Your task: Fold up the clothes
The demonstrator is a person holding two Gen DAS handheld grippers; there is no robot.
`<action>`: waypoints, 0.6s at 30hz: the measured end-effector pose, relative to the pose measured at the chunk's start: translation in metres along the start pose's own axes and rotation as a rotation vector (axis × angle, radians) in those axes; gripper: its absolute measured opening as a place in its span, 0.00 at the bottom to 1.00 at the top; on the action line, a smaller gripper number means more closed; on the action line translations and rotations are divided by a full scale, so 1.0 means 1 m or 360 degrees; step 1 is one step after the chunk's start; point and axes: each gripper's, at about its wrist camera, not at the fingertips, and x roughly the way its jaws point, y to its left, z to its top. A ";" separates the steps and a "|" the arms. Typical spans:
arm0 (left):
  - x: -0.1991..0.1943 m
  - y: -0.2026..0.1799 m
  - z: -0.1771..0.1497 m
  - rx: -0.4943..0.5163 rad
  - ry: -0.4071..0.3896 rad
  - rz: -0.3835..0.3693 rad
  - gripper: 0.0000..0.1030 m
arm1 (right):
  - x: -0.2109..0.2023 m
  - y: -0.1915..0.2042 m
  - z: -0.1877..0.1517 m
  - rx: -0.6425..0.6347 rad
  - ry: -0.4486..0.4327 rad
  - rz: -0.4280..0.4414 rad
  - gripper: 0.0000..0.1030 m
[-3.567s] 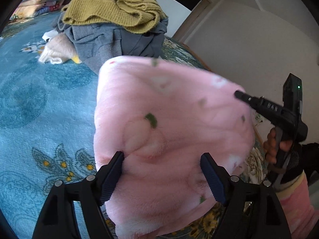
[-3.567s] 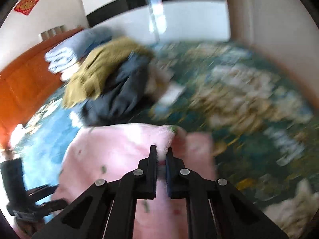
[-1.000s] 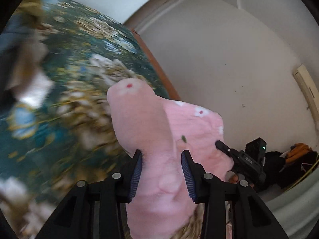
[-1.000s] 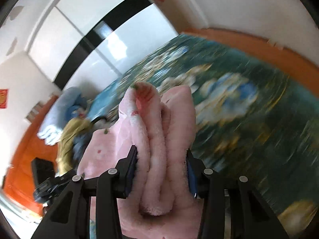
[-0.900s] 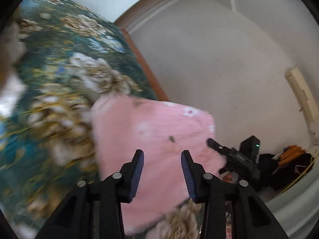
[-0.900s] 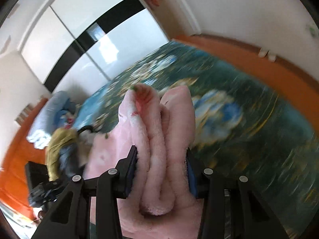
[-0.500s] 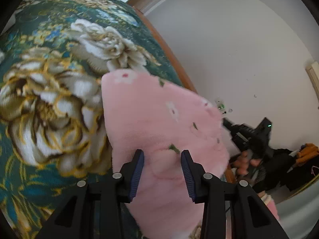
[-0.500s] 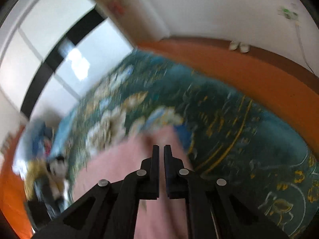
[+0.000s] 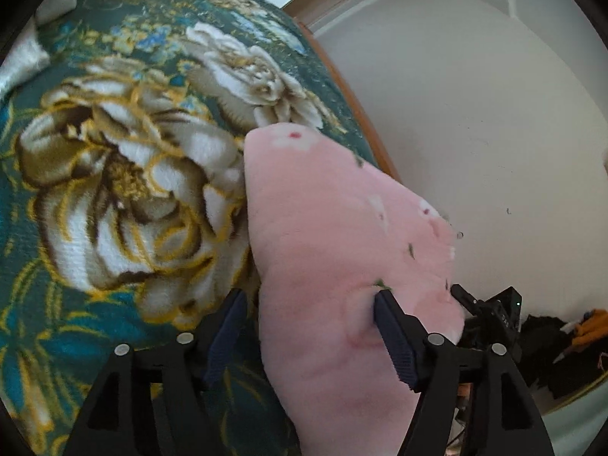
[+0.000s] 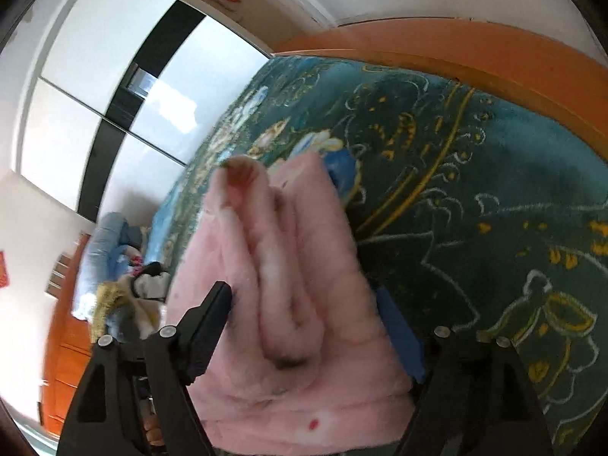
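Observation:
A folded pink fleece garment (image 9: 334, 235) with small red and green spots lies on the green floral bedspread (image 9: 114, 159), near the bed's right edge. My left gripper (image 9: 309, 326) is open, its jaws spread wide around the near end of the bundle. In the right wrist view the same pink garment (image 10: 281, 266) shows as several thick folded layers. My right gripper (image 10: 304, 323) is open too, its jaws wide on either side of the folds. The other gripper shows past the bundle in the left wrist view (image 9: 490, 315).
A pile of other clothes (image 10: 117, 296) lies far back on the bed. The orange wooden bed frame (image 10: 475, 57) runs along the edge. A white wall (image 9: 475, 95) stands beside the bed. Dark and orange items (image 9: 570, 334) lie on the floor.
The pink bundle went from held in the air to lying on the bedspread near the bed's edge. Both grippers have opened wide and let go of it.

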 end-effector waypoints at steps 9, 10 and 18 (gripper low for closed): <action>0.009 0.009 0.001 -0.0062 -0.0037 -0.0146 0.65 | 0.024 0.008 0.001 0.0021 0.0049 -0.0071 0.64; 0.010 0.008 0.000 -0.0041 -0.0034 -0.0160 0.58 | 0.023 0.016 0.001 -0.0030 0.0043 -0.0100 0.57; -0.005 -0.003 -0.006 0.0082 -0.0036 -0.0325 0.47 | 0.004 0.080 0.023 -0.0414 -0.0182 -0.0132 0.46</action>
